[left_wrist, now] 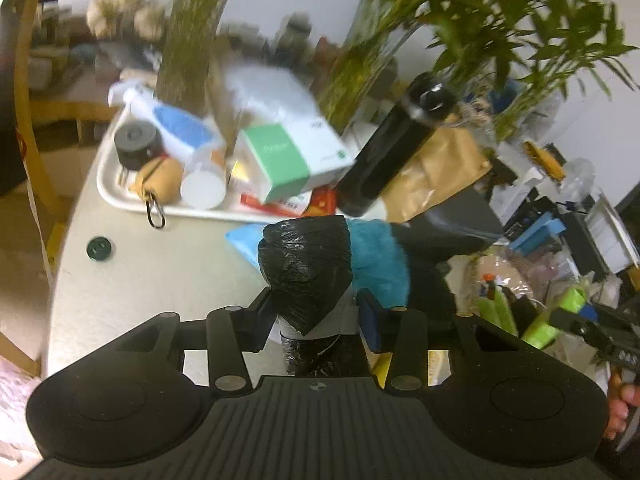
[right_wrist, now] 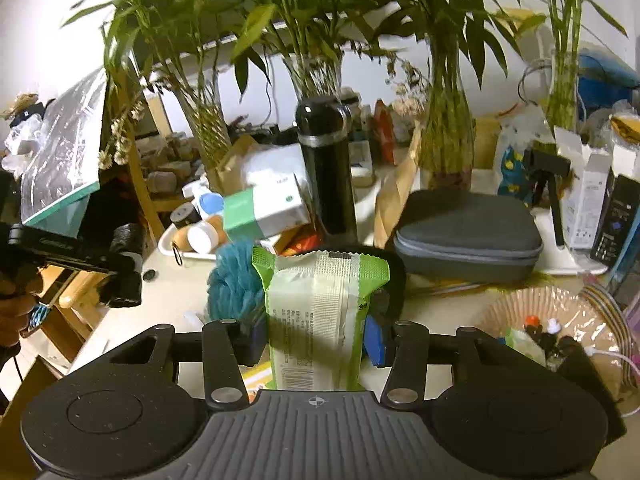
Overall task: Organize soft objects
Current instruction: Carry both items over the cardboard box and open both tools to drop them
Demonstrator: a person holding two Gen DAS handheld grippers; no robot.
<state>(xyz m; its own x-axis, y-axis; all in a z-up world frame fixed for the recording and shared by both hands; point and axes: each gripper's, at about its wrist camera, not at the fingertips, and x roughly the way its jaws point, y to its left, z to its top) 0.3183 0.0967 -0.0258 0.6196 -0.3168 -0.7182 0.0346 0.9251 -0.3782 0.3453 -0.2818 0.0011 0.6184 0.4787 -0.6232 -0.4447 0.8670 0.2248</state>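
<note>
In the left wrist view, a white tray (left_wrist: 110,194) lies at the left of the frame on the pale round table (left_wrist: 160,280), crowded with a grey tape roll (left_wrist: 135,145), a tan pouch with a carabiner (left_wrist: 158,182), a white bottle lying on its side (left_wrist: 202,184) and a green-and-white box (left_wrist: 288,160). At the centre, the left gripper (left_wrist: 316,316) has its jaws closed on a roll of black plastic bags (left_wrist: 306,272), which stands up between the pads. Just behind the roll, a fluffy teal object (left_wrist: 380,264) sits on the table; further back rises a tall black flask (left_wrist: 394,144), with a brown paper bag (left_wrist: 444,172) beside it. At the far right edge the other gripper shows with a green packet, and a hand (left_wrist: 620,412) below it. In the right wrist view, the left gripper appears at the left edge, carrying the black roll clear of the table. Centre frame, the right gripper (right_wrist: 316,340) clamps a green-and-white sealed packet (right_wrist: 320,312), held upright between the pads, with the teal fluffy object just behind its left side. To the right of the flask lies a grey zippered case (right_wrist: 468,236), and at the lower right a round basket lined with plastic (right_wrist: 520,312) holds small bottles. Bamboo stalks in glass vases (right_wrist: 444,132) stand along the back.
</note>
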